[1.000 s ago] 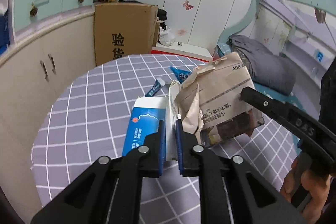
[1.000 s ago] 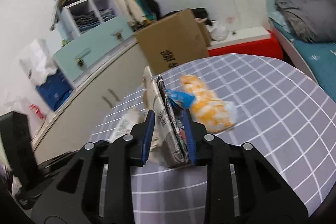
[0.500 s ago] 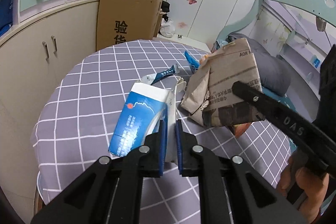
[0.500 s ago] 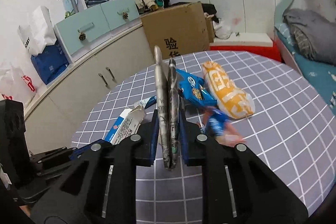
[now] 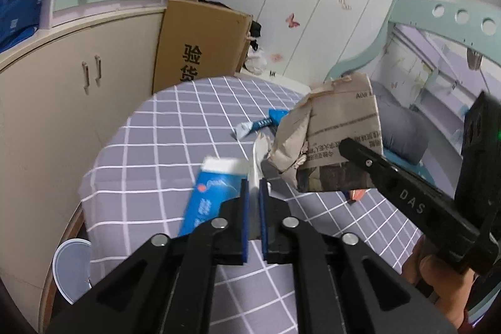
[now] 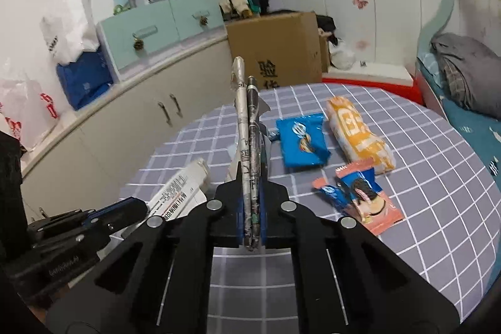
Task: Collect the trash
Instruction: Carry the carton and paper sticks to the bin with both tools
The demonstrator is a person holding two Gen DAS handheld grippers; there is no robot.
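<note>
Both claws are loaded now, so in my judgement the step in hand is carrying picked-up trash away from the tabletop [image 6: 438,177]. The left claw [image 5: 254,193] is closed on the white flap of a blue carton [image 5: 206,196], which hangs to the left of its fingers in the middle of the left wrist frame. The right claw [image 6: 251,208] is closed tightly on a folded newspaper [image 6: 247,127], which stands up edge-on from between its fingers toward the top centre of the right wrist frame; in the left wrist frame the same newspaper [image 5: 338,146] appears at the right, lifted above the cloth. A white bin [image 5: 72,265] shows at the lower left of the left wrist frame, below the tabletop edge, and I think it is the place for the trash, so the next move probably calls for bringing the carton over it before opening. On the tabletop remain a blue snack packet [image 6: 302,143], an orange packet [image 6: 357,136] and a pink and blue wrapper [image 6: 360,196], all to the right of the right claw, apart from it.
</note>
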